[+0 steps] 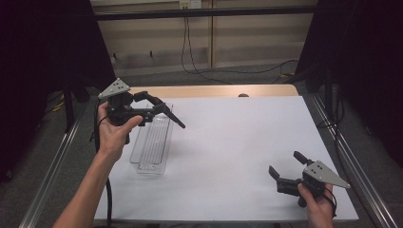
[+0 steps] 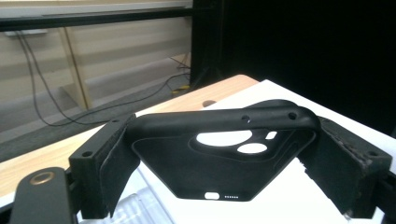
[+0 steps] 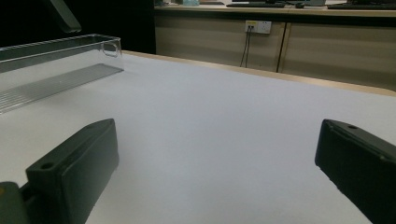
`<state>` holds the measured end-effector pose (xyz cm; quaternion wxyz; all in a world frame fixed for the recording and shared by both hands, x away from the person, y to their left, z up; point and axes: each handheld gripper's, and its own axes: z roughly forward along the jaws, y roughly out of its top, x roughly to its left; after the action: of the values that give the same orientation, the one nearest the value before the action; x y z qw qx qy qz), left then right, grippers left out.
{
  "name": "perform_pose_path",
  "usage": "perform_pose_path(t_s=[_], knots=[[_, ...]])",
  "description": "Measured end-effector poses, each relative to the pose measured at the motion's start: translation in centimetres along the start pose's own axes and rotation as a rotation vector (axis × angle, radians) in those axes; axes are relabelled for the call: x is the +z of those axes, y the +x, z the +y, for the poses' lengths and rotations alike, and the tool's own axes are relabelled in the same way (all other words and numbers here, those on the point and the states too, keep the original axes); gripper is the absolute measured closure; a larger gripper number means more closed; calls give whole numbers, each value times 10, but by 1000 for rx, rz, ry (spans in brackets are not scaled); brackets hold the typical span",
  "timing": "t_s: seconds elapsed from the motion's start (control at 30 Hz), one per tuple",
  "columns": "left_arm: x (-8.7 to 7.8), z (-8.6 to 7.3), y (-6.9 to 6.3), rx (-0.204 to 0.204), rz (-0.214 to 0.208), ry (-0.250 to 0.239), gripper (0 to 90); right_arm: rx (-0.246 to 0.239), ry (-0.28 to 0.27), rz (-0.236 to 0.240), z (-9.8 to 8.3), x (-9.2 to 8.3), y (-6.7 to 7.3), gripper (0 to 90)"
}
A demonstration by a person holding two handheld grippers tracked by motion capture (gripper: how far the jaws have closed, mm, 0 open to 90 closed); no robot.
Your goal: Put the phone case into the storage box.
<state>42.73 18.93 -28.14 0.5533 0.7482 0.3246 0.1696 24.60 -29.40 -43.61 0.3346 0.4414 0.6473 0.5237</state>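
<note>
A black phone case [image 1: 169,115] [image 2: 224,158] with camera cut-outs hangs in the air, held edge to edge by my left gripper [image 1: 151,105] [image 2: 229,140], which is shut on it. The case hovers over the far end of a clear plastic tray [image 1: 149,167] [image 2: 140,205] that lies lengthwise at the left of the white sheet [image 1: 237,142]; the tray looks empty. Low at the sheet's front right corner, my right gripper [image 1: 284,162] [image 3: 217,163] is open, its jaws wide apart with nothing between them. The tray [image 3: 56,60] lies far to its left.
The white sheet covers most of a wooden table [image 1: 214,90], whose bare strip shows at the back. Metal rails [image 1: 347,156] run along both sides, black curtains stand left and right, and cables trail on the floor beyond.
</note>
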Motion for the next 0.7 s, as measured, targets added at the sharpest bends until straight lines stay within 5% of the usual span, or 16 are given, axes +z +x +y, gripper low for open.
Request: perform_pose_path(t_s=[0.7], knots=[[2,10,27,-56,144,-17,139,-8,-13,4,0,-1,2,0]])
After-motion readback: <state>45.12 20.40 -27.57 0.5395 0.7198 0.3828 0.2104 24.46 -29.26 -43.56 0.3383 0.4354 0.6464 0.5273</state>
